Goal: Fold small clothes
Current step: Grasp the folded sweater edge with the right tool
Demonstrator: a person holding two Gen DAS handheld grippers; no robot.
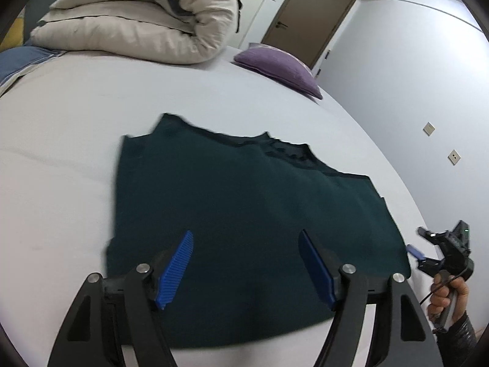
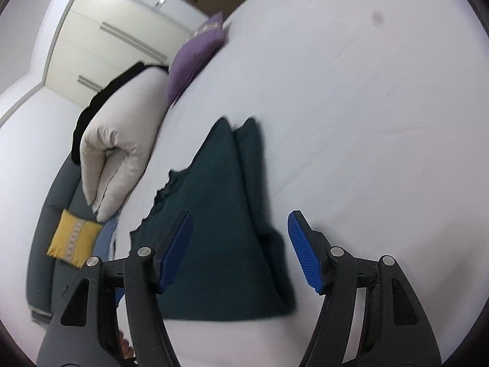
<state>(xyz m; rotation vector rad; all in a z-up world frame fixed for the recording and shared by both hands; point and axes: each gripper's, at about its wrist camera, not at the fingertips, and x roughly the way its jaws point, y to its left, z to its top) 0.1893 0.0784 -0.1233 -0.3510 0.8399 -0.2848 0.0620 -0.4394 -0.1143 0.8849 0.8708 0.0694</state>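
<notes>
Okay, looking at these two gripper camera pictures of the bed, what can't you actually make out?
- Green garment: its near edge, left wrist view, is hidden behind the left gripper.
- Its far edge, right wrist view, is motion-blurred.
- Yellow cushion: trim pattern too small to read.
- Duvet: cut off by the top edge.

Left claw (image 1: 246, 270) and right claw (image 2: 241, 252) gape wide.

Dark green garment (image 2: 220, 229) motion-blurred, its near hem behind the left claw (image 1: 247, 270)
</notes>
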